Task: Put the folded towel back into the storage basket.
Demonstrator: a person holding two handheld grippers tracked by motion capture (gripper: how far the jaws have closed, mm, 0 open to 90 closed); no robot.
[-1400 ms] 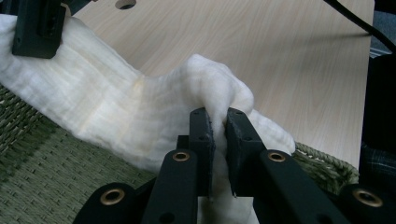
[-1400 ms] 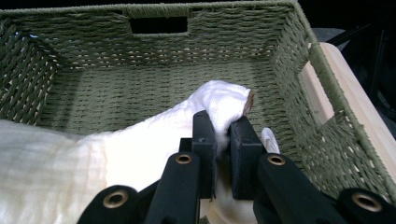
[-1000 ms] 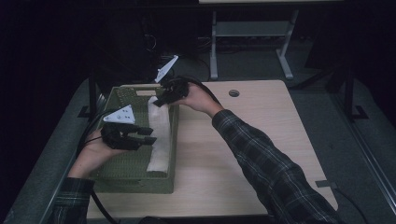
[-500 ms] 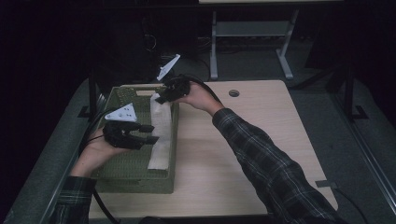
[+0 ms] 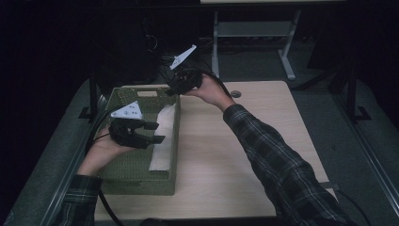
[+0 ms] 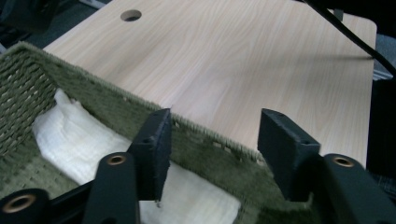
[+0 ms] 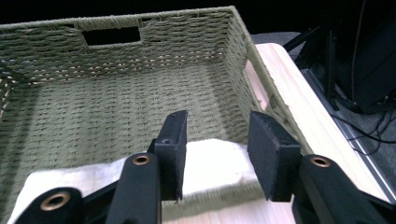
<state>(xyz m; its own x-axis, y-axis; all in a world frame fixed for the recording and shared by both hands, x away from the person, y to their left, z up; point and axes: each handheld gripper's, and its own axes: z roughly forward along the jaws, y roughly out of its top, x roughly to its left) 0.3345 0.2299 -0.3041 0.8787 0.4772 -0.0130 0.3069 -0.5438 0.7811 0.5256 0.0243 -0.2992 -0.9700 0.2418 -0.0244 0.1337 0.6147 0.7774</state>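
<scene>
A green woven basket (image 5: pixel 136 184) (image 6: pixel 28 79) (image 7: pixel 116 93) stands on the left part of the wooden table (image 5: pixel 235 155). A white cloth (image 5: pixel 163 136) (image 6: pixel 79 140) (image 7: pixel 210 163) lies inside it along the right wall. My left gripper (image 5: pixel 156 133) (image 6: pixel 215 126) hovers over the basket's middle; its jaws have just been opening and stand apart above the wall's rim, clear of the cloth. My right gripper (image 5: pixel 171 90) (image 7: pixel 217 121) is at the basket's far right corner. Its jaws have also just been opening, with nothing between them and the cloth below.
A round cable hole (image 5: pixel 236 94) (image 6: pixel 130 15) sits in the tabletop beyond the basket. A black cable (image 6: pixel 355 42) crosses above the table's right side. A grey desk frame (image 5: pixel 254 33) stands behind the table on the dark floor.
Both grippers' jaws have spread and let the white cloth go; it now lies lower in the basket. My right gripper has drawn away toward the far right corner and slightly up.
</scene>
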